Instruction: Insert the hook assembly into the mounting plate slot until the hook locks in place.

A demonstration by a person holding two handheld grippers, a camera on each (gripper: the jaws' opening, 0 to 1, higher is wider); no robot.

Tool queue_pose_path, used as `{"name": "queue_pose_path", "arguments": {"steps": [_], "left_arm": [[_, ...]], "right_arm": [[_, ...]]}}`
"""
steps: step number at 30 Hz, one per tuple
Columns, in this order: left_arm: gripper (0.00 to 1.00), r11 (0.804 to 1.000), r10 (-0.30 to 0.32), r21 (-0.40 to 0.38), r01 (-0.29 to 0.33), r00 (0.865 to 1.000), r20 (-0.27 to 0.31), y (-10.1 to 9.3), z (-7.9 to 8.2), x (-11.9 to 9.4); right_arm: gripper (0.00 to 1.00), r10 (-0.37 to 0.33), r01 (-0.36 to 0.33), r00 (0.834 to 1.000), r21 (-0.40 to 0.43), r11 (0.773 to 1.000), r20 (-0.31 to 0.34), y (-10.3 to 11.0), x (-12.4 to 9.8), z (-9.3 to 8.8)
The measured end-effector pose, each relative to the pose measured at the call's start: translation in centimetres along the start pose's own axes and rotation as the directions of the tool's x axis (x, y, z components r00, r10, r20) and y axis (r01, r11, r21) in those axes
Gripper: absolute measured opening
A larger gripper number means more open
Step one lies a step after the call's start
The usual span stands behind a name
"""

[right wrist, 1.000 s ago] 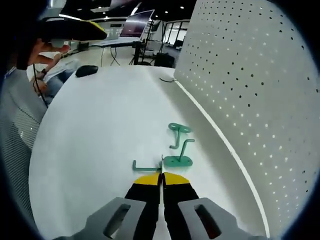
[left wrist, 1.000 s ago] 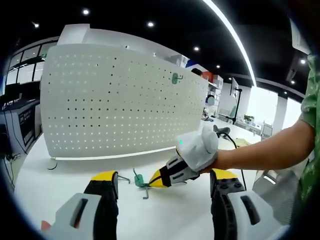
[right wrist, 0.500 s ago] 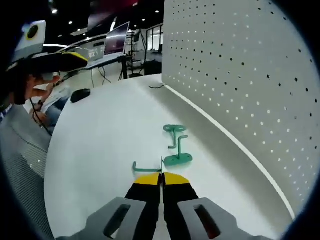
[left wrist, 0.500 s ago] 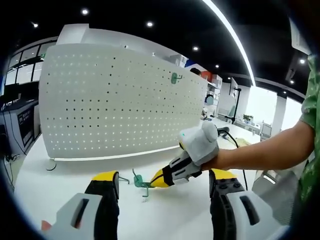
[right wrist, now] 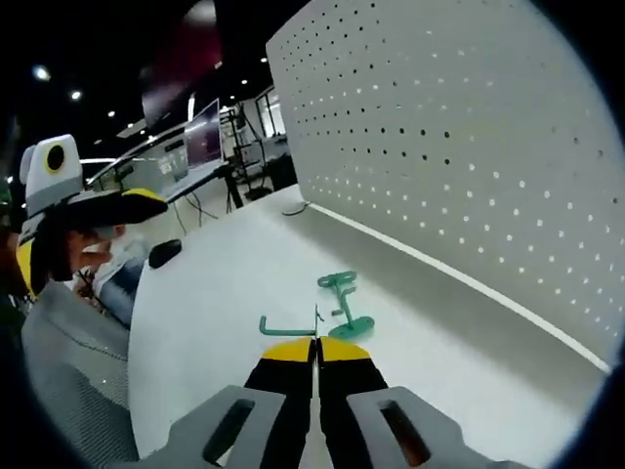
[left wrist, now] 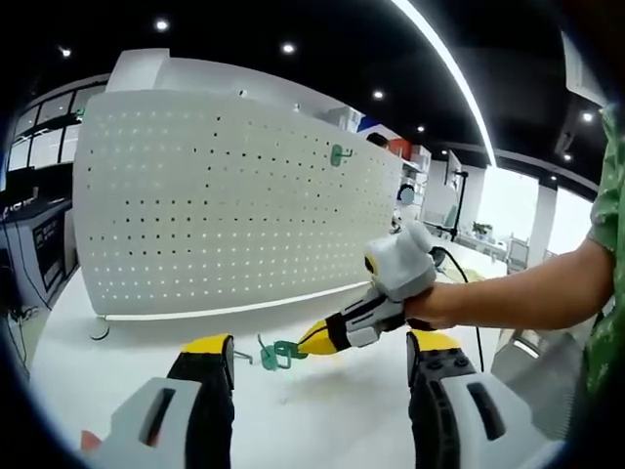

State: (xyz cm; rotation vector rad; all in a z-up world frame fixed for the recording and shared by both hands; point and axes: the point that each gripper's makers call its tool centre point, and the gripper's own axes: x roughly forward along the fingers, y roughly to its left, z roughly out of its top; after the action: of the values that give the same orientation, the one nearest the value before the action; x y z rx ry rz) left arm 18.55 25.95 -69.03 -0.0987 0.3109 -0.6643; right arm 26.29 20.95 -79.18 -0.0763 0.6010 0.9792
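1. Left gripper view recorded the left tongs spread wide, nothing between the yellow-tipped jaws, poised over the white counter.
2. The right tongs entered that view from the right, carried by a hand, and were pressed together on a green hook.
3. Whether that hook was lifted clear of the counter could not be told from this view.
4. The white perforated mounting plate stood upright at the far side of the counter, with one green hook already mounted near its upper right.
5. Right gripper view showed the right tongs closed, jaws meeting on the thin green hook, its stem running left from the tips.
6. Two loose green hooks lay on the counter just beyond the tips, near the foot of the mounting plate.
7. The left tongs appeared at the left edge of that view.
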Motion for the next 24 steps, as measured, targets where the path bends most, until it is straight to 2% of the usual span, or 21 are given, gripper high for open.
{"name": "queue_pose_path", "arguments": {"steps": [5, 10, 11, 17, 24], "left_arm": [[0.73, 1.000, -0.006, 0.005, 0.006, 1.000, 0.002, -0.1, 0.2, -0.1], [0.72, 1.000, -0.014, 0.013, 0.014, 1.000, 0.007, -0.3, 0.7, -0.2], [0.72, 1.000, -0.014, 0.015, 0.014, 1.000, 0.008, -0.3, 0.7, -0.2], [0.71, 0.999, -0.017, 0.028, 0.016, 1.000, 0.018, -0.2, 1.4, -0.4], [0.70, 0.999, -0.025, 0.047, 0.024, 0.999, 0.024, -0.3, 2.1, -0.5]], "right_arm": [[0.00, 0.004, -0.004, 1.000, 0.017, 1.000, 0.014, 0.2, -0.7, 0.3], [0.00, 0.041, -0.051, 0.996, 0.118, 0.992, 0.085, 0.9, -1.6, 1.4], [0.00, 0.056, -0.072, 0.992, 0.156, 0.985, 0.110, 1.1, -1.9, 1.9], [0.00, 0.098, -0.150, 0.974, 0.256, 0.955, 0.206, 1.9, -3.3, 3.6], [0.00, 0.115, -0.181, 0.964, 0.273, 0.945, 0.241, 2.5, -4.5, 4.2]]}}
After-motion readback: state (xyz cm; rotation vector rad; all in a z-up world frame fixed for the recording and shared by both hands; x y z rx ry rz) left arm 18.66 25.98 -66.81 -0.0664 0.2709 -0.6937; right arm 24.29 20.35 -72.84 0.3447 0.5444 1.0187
